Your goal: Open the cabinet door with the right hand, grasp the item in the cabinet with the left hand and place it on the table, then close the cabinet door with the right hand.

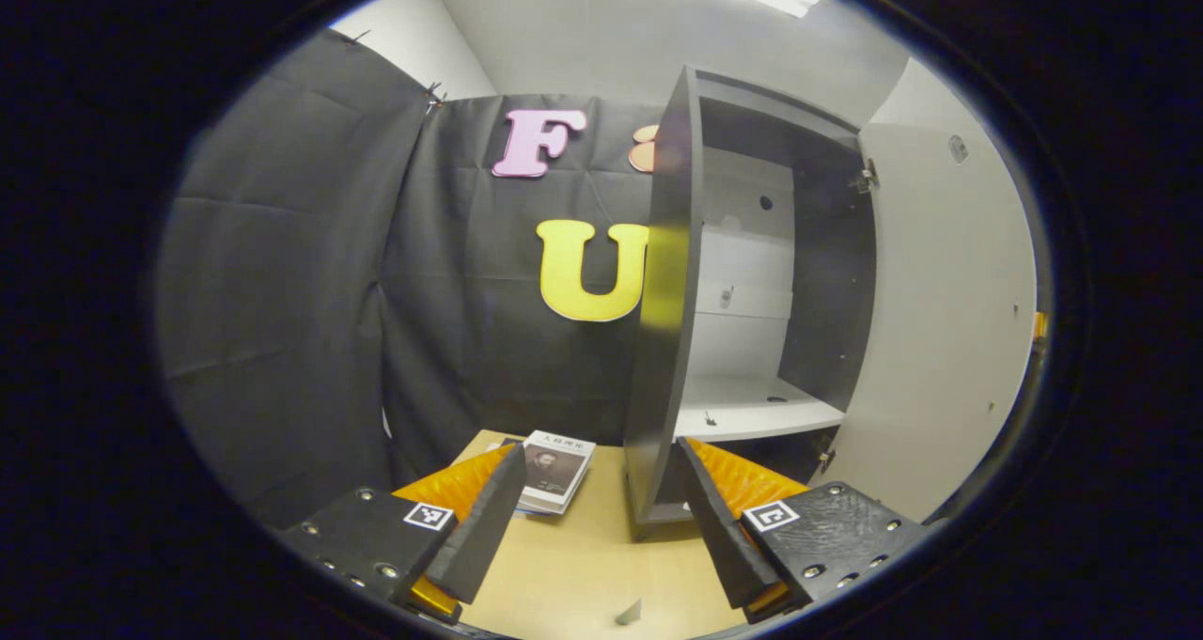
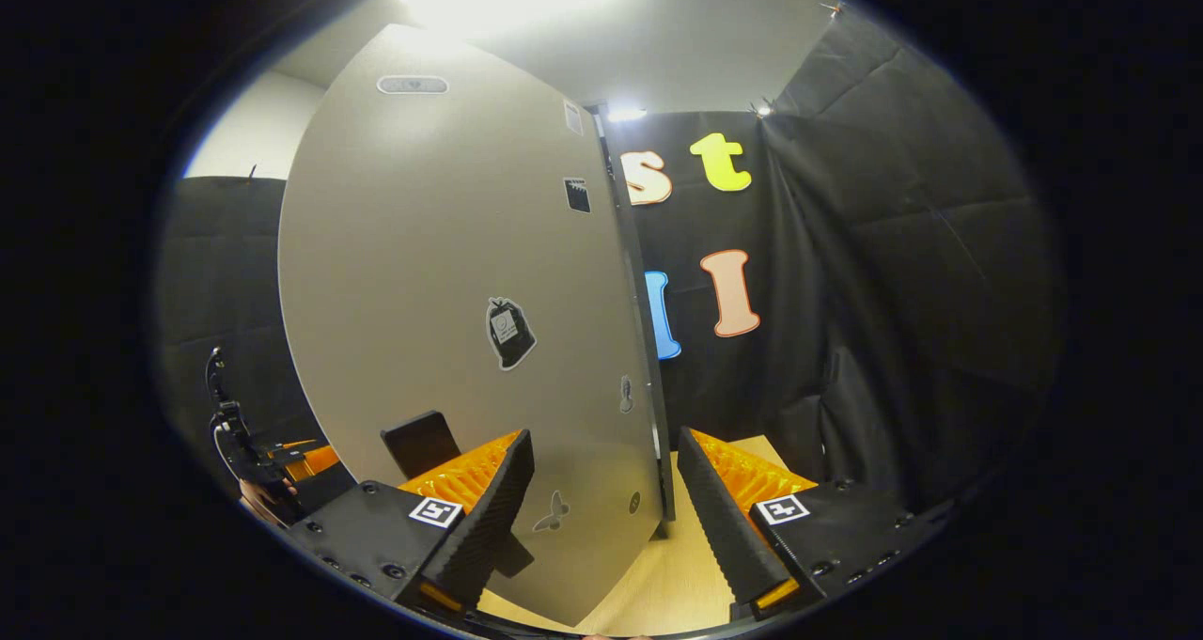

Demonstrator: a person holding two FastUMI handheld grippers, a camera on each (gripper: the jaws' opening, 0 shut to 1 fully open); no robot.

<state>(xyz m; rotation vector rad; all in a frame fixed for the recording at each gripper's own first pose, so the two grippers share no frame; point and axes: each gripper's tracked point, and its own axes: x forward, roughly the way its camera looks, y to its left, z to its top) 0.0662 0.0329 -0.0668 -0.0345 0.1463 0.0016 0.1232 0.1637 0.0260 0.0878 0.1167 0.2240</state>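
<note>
- My left gripper is spread, holding nothing, over the tan wooden table.
- Thin paperback book lies flat on the table, left of the dark cabinet.
- My right gripper is spread, its fingers either side of the pale grey cabinet door edge; door stands open.

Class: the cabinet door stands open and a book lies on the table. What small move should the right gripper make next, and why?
Probably swing the cabinet door shut. The book already lies on the table, the cabinet shelf looks bare, and the open right gripper straddles the door's free edge, so pushing that edge toward the cabinet seems the fitting move.
</note>
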